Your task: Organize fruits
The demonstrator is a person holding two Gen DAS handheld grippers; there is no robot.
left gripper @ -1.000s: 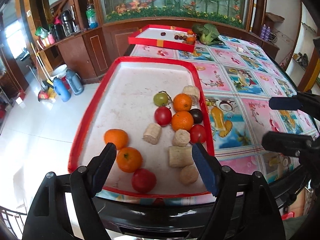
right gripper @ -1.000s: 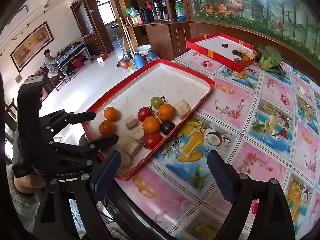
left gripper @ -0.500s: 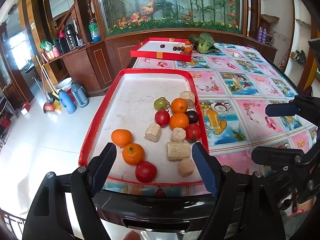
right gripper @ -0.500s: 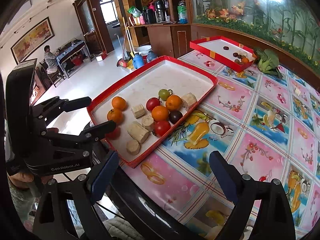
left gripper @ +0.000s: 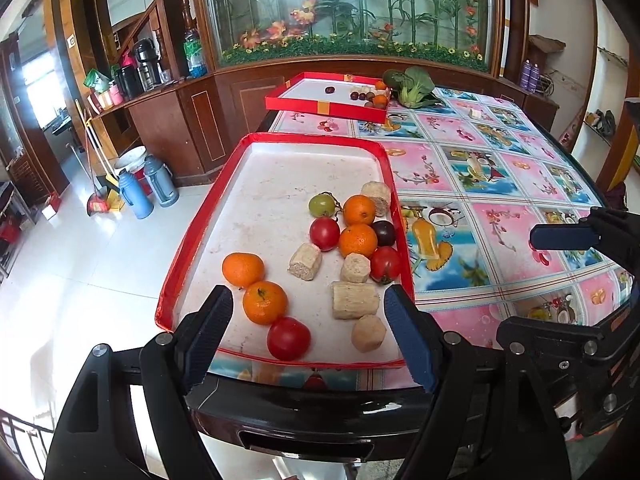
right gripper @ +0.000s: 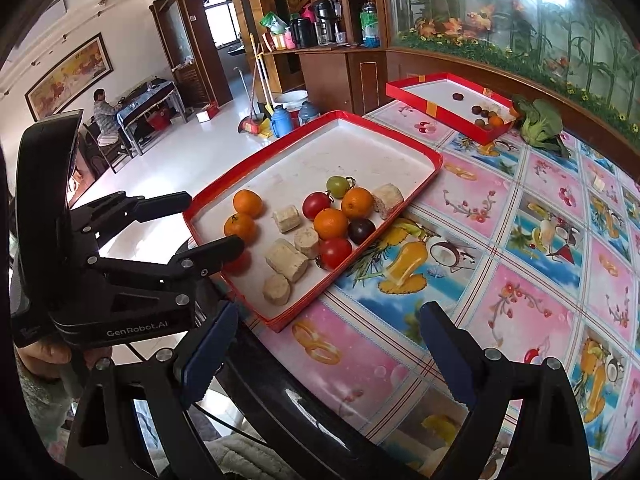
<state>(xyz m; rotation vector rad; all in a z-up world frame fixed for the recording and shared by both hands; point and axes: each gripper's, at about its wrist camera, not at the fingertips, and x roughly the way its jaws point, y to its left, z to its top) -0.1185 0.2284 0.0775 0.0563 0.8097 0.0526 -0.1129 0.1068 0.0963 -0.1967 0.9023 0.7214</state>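
A red-rimmed white tray point(left gripper: 280, 172) lies at the table's near left corner; it also shows in the right wrist view point(right gripper: 360, 148). It holds several oranges point(left gripper: 264, 302), red tomatoes point(left gripper: 289, 338), a green tomato point(left gripper: 321, 205), a dark plum point(left gripper: 384, 233) and several beige corn-cob pieces point(left gripper: 354, 301). My left gripper point(left gripper: 308, 340) is open and empty, hovering at the tray's near edge. My right gripper point(right gripper: 324, 348) is open and empty, over the table edge right of the tray. The left gripper point(right gripper: 188, 224) shows in the right wrist view, partly hiding a tomato.
A second red tray point(left gripper: 320, 98) with a few fruits stands at the far end, beside a green leafy vegetable point(left gripper: 412, 84). A patterned cloth point(left gripper: 500, 184) covers the table. Thermos flasks point(left gripper: 148, 188) and a broom stand on the floor to the left.
Both grippers have pulled back and risen a little from the tray, which now looks smaller and farther. The jaws stay open. The fruits have not moved.
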